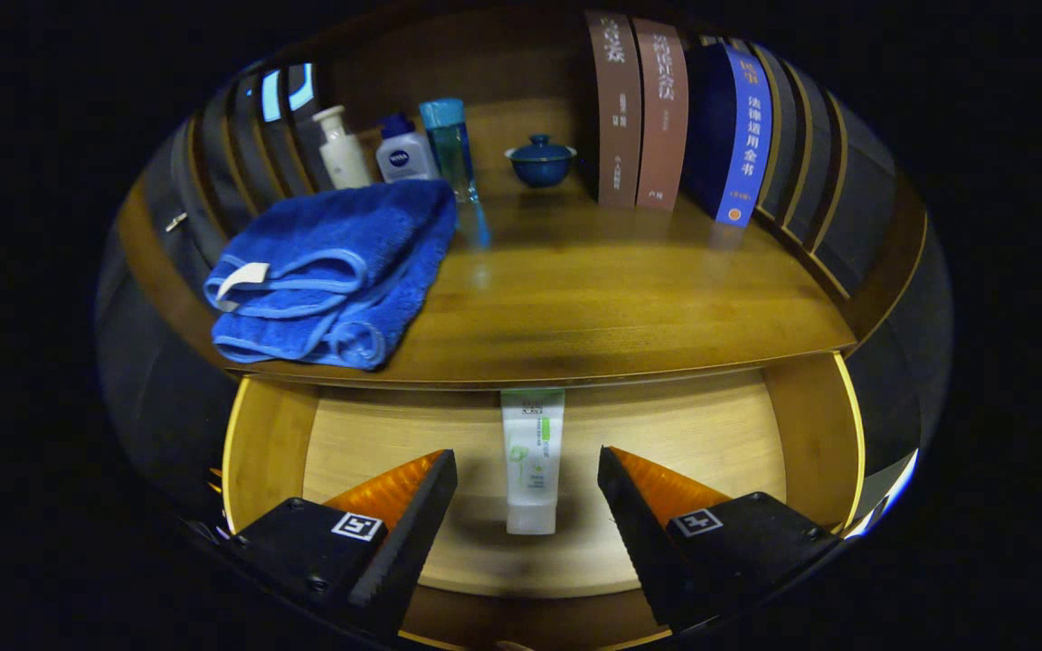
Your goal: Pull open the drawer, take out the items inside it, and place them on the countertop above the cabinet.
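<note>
I hold my gripper (527,470) above the open drawer (272,443), fingers spread wide and gripping nothing, so that they can come down either side of what lies there.

Going from left to right on the countertop (593,298): a folded blue towel (331,271) sits at the left front corner, its fold overhanging the front edge a little. It looks as if it has already been set there out of the drawer, though I can only judge that from where it lies. Behind it, along the back edge, stand a white pump bottle (343,147), a small white bottle with a dark cap (405,154) and a clear blue bottle (449,145), close together in a row. Near the middle of the back edge sits a dark blue lidded cup (540,161). To the right, books (666,117) stand upright, spines facing me, running toward the right back corner.

Below, in the drawer, one item is left: a white tube (532,457) with green printing, likely a cleanser or cream. It lies flat on the drawer floor, near the middle, cap end toward me, its far end tucked just under the countertop's front edge. It lies between my fingers, touching neither. Soft and narrow, I expect it to give slightly when I squeeze it.
</note>
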